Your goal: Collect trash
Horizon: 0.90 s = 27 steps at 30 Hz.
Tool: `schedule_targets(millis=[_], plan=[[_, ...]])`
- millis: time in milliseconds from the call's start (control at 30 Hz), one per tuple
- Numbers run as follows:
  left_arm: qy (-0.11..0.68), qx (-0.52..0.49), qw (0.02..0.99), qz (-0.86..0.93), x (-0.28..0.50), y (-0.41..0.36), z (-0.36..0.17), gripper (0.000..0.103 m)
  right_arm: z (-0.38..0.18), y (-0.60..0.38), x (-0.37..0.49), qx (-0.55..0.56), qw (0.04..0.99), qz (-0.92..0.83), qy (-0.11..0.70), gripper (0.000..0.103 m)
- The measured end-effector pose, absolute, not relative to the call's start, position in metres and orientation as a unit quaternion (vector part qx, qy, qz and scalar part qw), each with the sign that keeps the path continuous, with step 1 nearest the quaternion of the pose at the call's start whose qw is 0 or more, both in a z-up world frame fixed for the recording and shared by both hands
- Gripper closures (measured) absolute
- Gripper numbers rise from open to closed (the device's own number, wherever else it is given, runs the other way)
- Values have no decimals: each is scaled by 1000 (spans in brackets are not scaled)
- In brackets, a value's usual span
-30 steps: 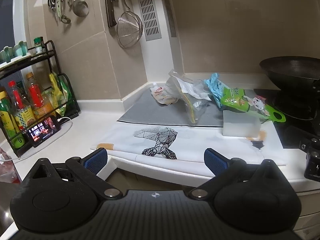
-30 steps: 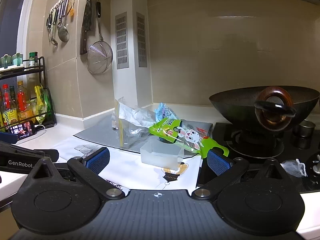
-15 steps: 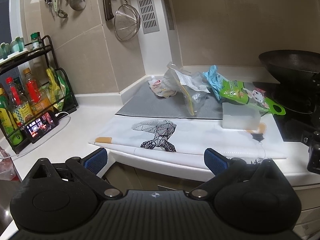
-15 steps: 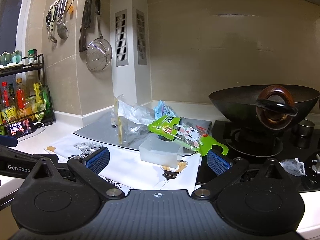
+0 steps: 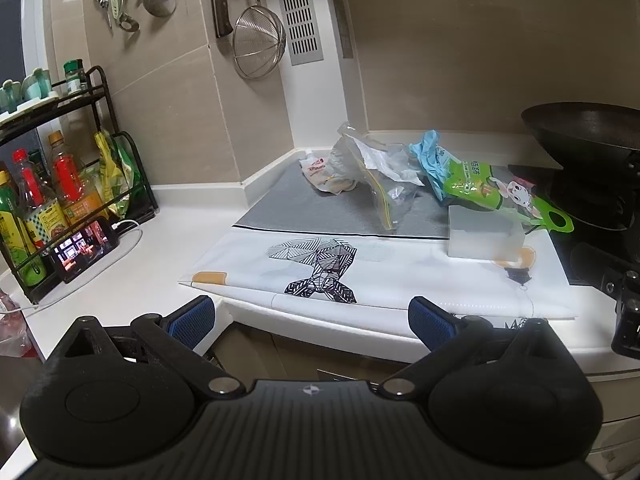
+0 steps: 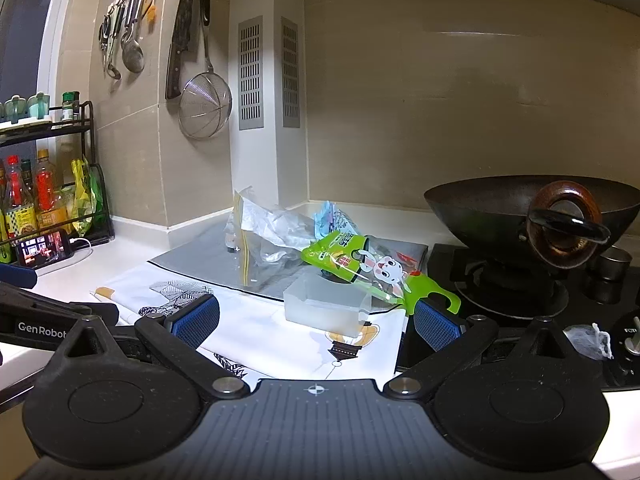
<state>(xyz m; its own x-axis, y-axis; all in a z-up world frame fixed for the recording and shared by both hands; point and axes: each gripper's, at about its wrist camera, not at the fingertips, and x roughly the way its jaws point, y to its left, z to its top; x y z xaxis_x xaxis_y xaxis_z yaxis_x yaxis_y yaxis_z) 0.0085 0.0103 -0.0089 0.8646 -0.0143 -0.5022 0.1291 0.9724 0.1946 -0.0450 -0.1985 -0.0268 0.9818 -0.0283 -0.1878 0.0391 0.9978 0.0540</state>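
Both grippers, left and right, had edged back slightly, fingers spread and empty; the green packet lay untouched.

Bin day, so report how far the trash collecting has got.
Nothing looks collected yet. Both tools, left and right, are open and empty. The clear zip bag, blue wrapper and green snack packet remain on the counter.

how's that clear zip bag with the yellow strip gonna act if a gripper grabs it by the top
The clear zip bag looks thin and crumpled, so it will probably flop and sag rather than hold shape. It seems nearly empty, so likely very light. Its glossy film may slip between the pads; the stiffer yellow zip strip looks the safer spot to pinch.
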Motion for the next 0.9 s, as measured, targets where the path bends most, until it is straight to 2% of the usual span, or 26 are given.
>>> schedule_targets(millis=[900], plan=[[264,113,957,-44,15,9,-23,0,-39,-203,-36,43,991,-21,123,0]])
